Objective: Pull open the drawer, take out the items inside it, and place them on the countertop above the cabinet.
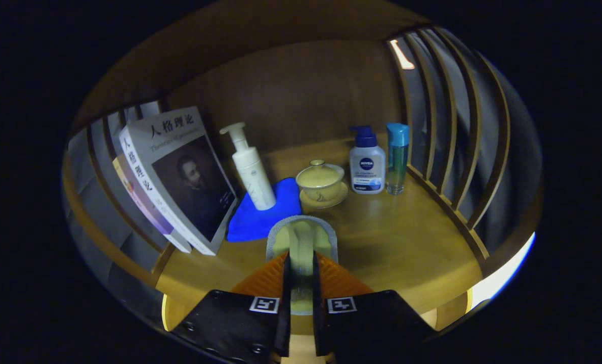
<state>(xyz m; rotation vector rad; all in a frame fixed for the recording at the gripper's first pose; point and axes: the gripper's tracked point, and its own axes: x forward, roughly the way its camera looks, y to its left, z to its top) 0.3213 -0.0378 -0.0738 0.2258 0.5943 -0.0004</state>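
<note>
The gripper view rides just behind the gripper [301,268] and looks forward along its two fingers [281,298], tipped slightly downward onto a wooden countertop [407,242]. The fingers stand close together at the near end, closed on a pale flat item [301,237] held between them. The lidded teacup [321,182] sits near, just beyond the fingertips, roughly straight ahead. Left of the teacup the view takes in a blue cloth [265,212], a white pump bottle [250,169] and leaning books [179,177]; right of it, a lotion bottle [367,162] and a slim teal bottle [397,156]. Behind the teacup rises a brown back panel [301,91], with slatted sides [447,126] flanking.
</note>
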